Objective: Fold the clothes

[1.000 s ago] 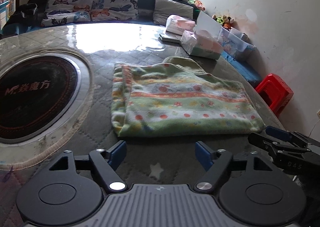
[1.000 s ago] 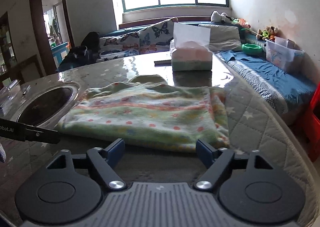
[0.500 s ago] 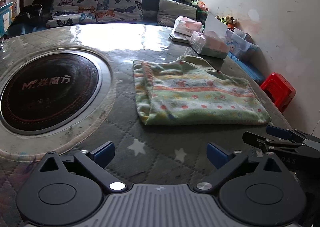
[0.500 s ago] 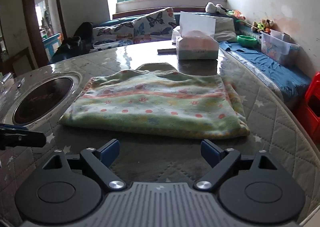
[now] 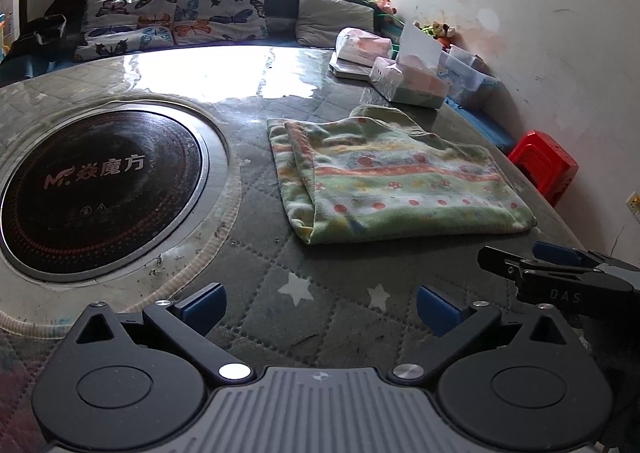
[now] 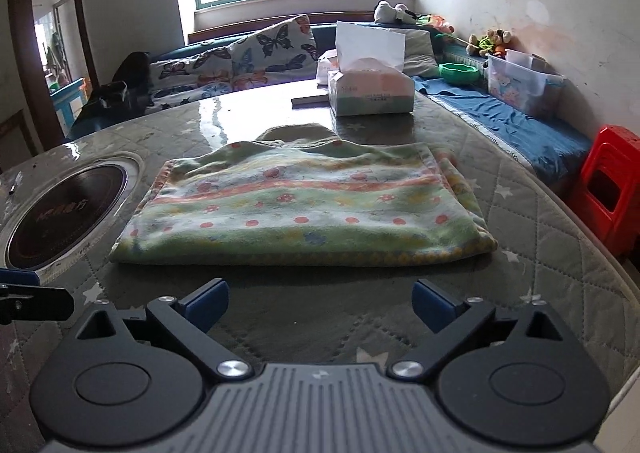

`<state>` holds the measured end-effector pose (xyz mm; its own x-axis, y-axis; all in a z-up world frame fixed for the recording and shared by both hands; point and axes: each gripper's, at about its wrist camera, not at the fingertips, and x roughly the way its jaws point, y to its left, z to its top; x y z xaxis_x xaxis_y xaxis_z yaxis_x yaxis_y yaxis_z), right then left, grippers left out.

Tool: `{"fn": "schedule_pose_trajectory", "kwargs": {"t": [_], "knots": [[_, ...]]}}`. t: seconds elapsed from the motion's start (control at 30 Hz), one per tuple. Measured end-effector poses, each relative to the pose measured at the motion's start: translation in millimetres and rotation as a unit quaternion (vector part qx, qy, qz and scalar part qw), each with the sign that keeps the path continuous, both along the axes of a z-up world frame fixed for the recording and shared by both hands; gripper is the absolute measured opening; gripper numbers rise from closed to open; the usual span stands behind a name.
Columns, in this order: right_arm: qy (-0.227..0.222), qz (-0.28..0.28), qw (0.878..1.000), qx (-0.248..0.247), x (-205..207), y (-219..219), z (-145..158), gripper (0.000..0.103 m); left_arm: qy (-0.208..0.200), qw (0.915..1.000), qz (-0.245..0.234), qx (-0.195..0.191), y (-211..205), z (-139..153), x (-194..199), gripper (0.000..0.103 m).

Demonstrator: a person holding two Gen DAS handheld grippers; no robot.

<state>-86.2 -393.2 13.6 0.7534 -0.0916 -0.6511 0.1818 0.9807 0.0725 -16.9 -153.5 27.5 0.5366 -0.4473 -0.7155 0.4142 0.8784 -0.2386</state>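
A green fleece garment with orange stripes and red dots [image 5: 396,181] lies folded flat on the round quilted table [image 5: 328,313]; it also shows in the right wrist view [image 6: 304,209]. My left gripper [image 5: 320,307] is open and empty, above the table in front of the garment's near left corner. My right gripper [image 6: 320,301] is open and empty, just short of the garment's near edge. The right gripper also shows at the right of the left wrist view [image 5: 560,277]. A tip of the left gripper shows at the left edge of the right wrist view [image 6: 28,299].
A round black induction cooktop [image 5: 96,185] is set into the table to the left. A tissue box [image 6: 370,91] and packets [image 5: 362,47] stand at the table's far side. A red stool [image 6: 612,189] stands off the right edge. A cushioned bench [image 5: 176,17] runs behind.
Both grippers have drawn back from the garment's near edge and opened wider. The garment lies as before.
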Motion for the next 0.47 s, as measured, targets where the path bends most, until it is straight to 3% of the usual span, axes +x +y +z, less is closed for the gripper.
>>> {"fn": "schedule_pose_trajectory", "kwargs": {"t": [0.47], "knots": [[-0.011,0.0,1.0,-0.007,-12.7,10.7,4.4,0.103,-0.007,0.9999,-0.011,0.001,-2.1,1.6,-15.7,0.103]]}}
